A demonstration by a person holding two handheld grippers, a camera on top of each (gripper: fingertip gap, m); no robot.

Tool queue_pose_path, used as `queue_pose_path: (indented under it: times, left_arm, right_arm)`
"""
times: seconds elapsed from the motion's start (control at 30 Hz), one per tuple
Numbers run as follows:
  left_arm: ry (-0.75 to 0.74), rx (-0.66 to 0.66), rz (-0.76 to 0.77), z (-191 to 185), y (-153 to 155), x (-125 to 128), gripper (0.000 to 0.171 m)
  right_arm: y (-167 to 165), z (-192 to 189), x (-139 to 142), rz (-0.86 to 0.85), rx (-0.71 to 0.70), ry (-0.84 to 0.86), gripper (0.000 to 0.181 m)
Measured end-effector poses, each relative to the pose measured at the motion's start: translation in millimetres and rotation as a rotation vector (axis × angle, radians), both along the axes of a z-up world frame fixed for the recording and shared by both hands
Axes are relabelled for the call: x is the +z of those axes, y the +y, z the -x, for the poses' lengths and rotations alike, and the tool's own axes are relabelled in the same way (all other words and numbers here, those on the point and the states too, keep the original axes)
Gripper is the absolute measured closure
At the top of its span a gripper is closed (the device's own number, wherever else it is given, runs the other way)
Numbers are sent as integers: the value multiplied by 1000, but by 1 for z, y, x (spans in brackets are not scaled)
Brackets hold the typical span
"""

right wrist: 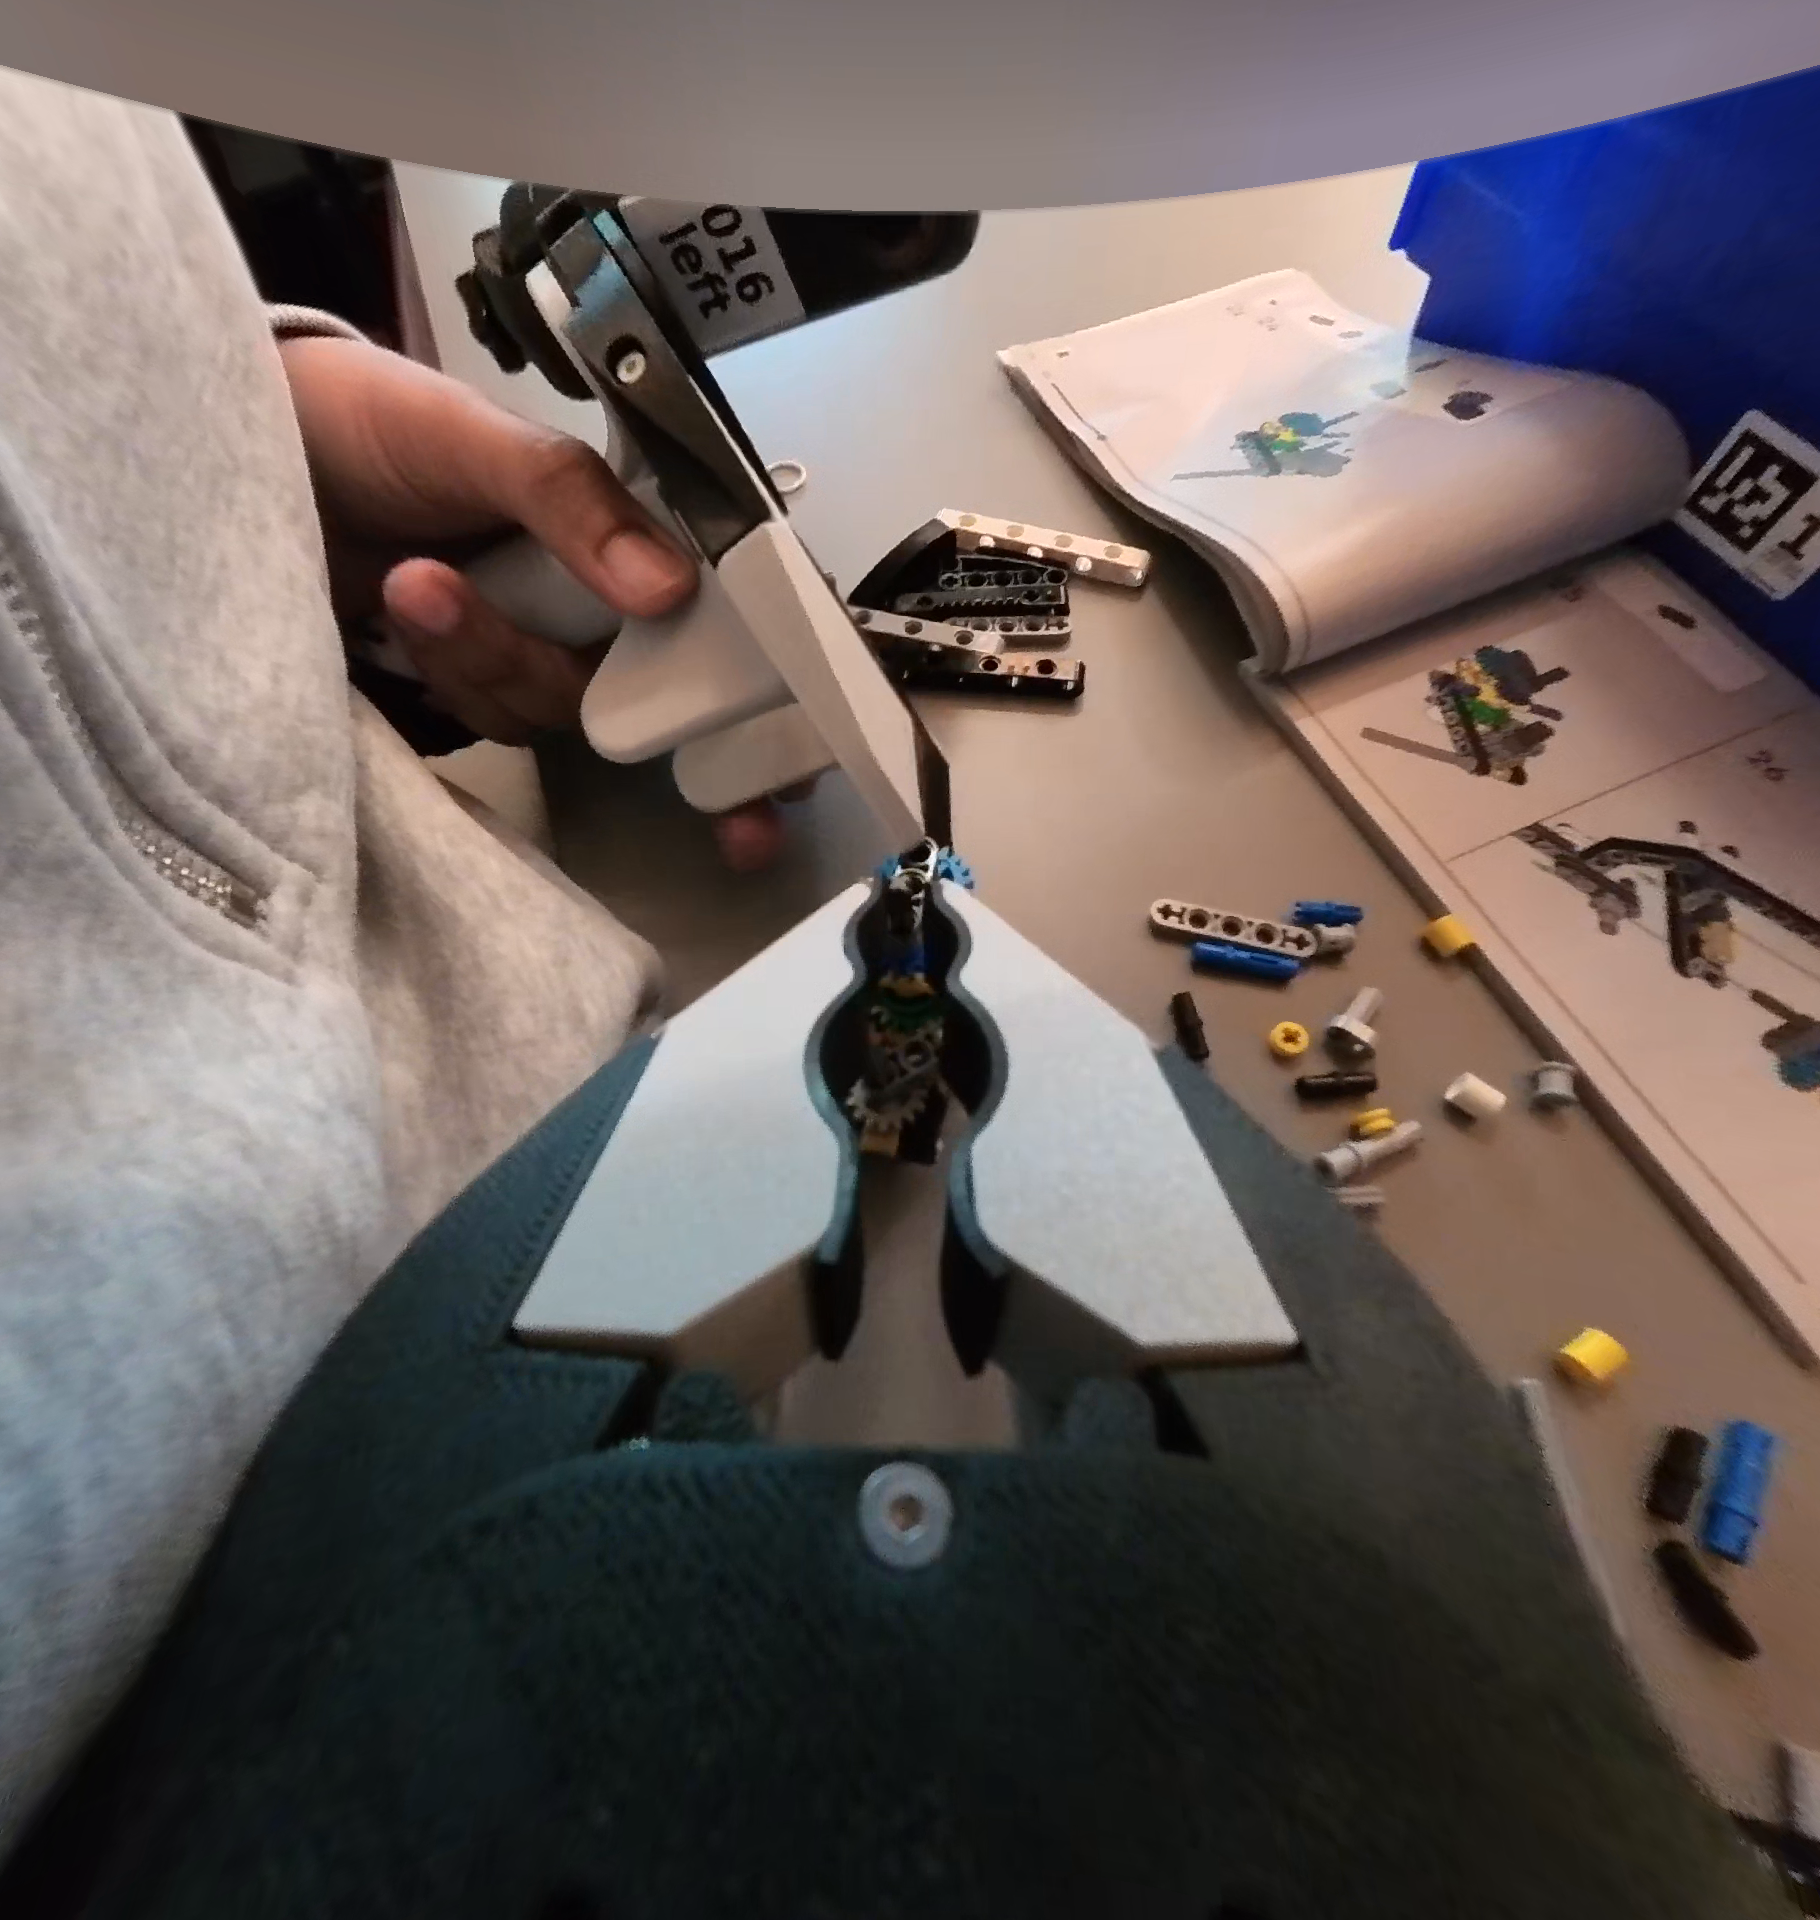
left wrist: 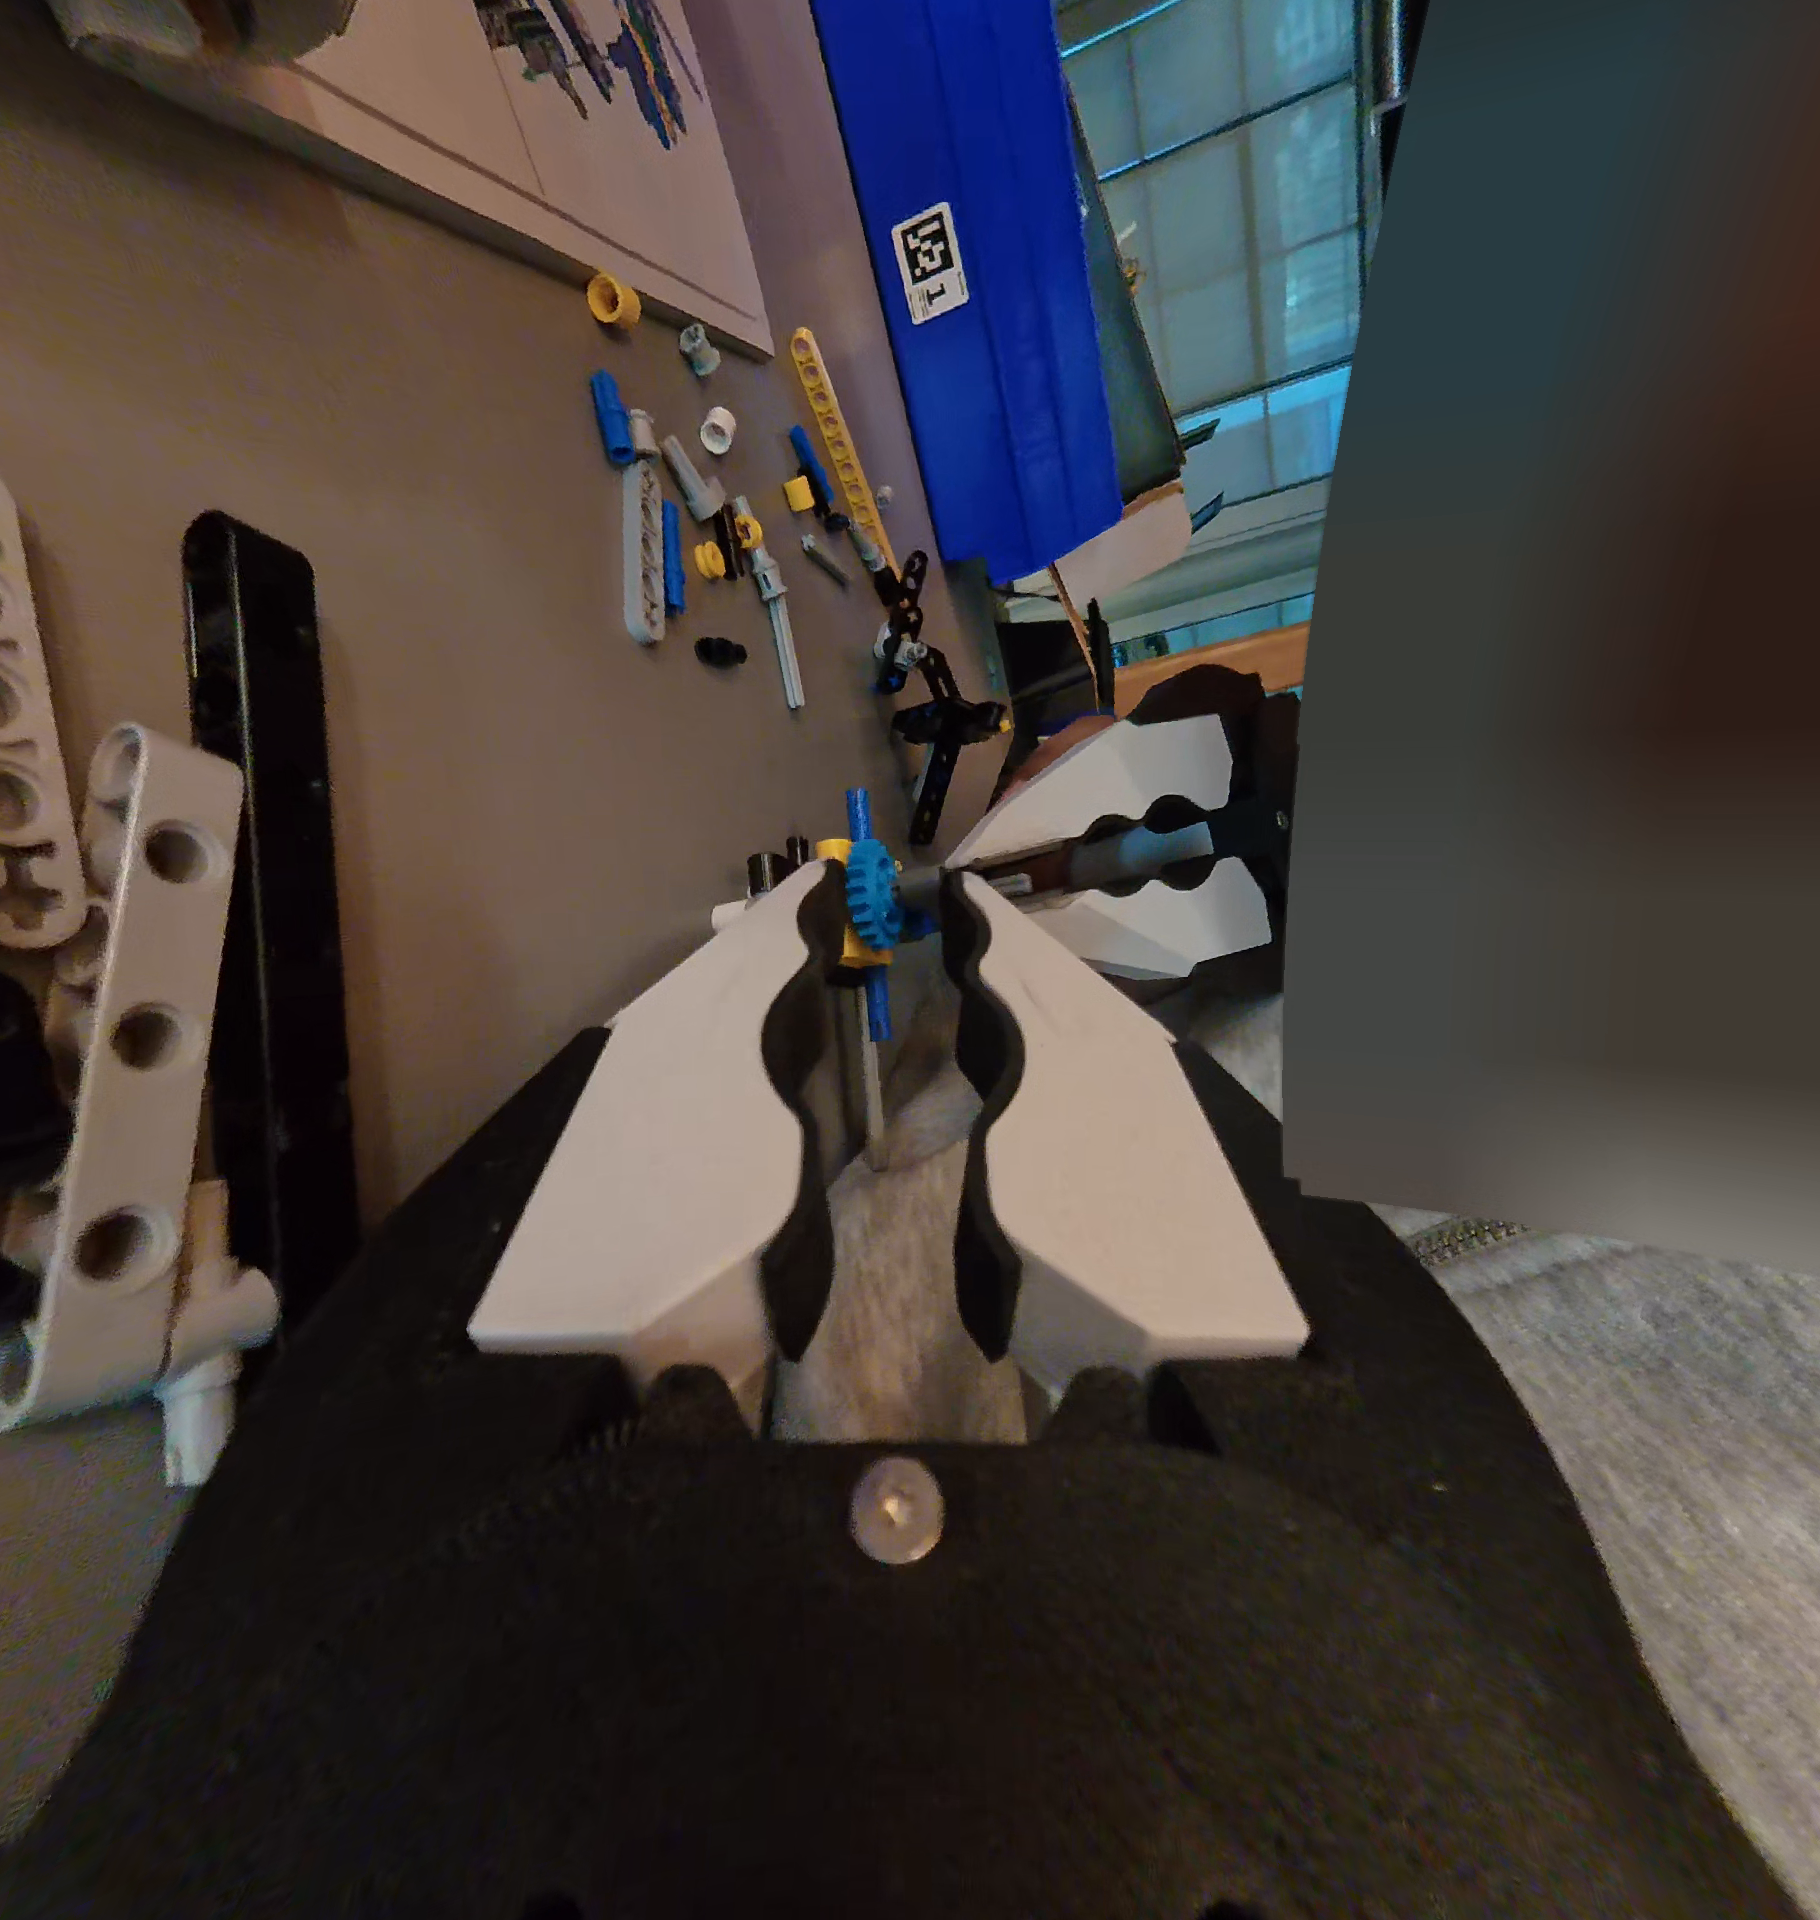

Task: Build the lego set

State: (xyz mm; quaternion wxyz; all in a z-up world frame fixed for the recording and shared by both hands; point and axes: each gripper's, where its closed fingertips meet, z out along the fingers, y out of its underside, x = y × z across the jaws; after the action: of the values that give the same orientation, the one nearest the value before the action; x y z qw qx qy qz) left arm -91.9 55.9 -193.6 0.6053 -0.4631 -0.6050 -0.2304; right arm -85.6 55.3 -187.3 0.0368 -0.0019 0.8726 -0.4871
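My left gripper (left wrist: 878,891) is shut on a small Lego gear assembly (left wrist: 870,896): a blue gear on a yellow piece, with a blue axle and a grey axle crossing it. My right gripper (left wrist: 950,871) meets it from the right and is shut on a dark grey axle (left wrist: 1145,844) that runs into the gear. In the right wrist view my right gripper (right wrist: 911,883) is closed, with a narrow cluster of black, blue and grey gear parts (right wrist: 901,1070) between its pads. The left gripper (right wrist: 927,831) comes down from the upper left, and the blue gear (right wrist: 958,868) shows at the tips.
Loose pins, axles and bushes (left wrist: 719,499) (right wrist: 1332,1029) lie on the grey table. An open instruction booklet (right wrist: 1301,447) and a blue bin (right wrist: 1664,260) stand at the back. White (left wrist: 137,1039) and black beams (left wrist: 262,831) lie near. A person's hand (right wrist: 470,540) and grey hoodie (right wrist: 158,831) are close. Left and right tips are no more than a few centimetres apart.
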Motion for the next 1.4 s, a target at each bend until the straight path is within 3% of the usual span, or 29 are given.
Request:
queue_pose_path:
  times: [0.43, 0.87, 1.4]
  left_arm:
    - [9, 16, -11, 1, 0, -1, 154]
    - [72, 21, 46, -1, -1, 1, 153]
    - [180, -21, 193, -7, 10, -1, 146]
  right_arm:
    - [1, 1, -1, -25, -38, -118, 176]
    - [2, 1, 0, -38, -50, -111, 176]
    - [5, 5, -6, -365, -79, -31, 175]
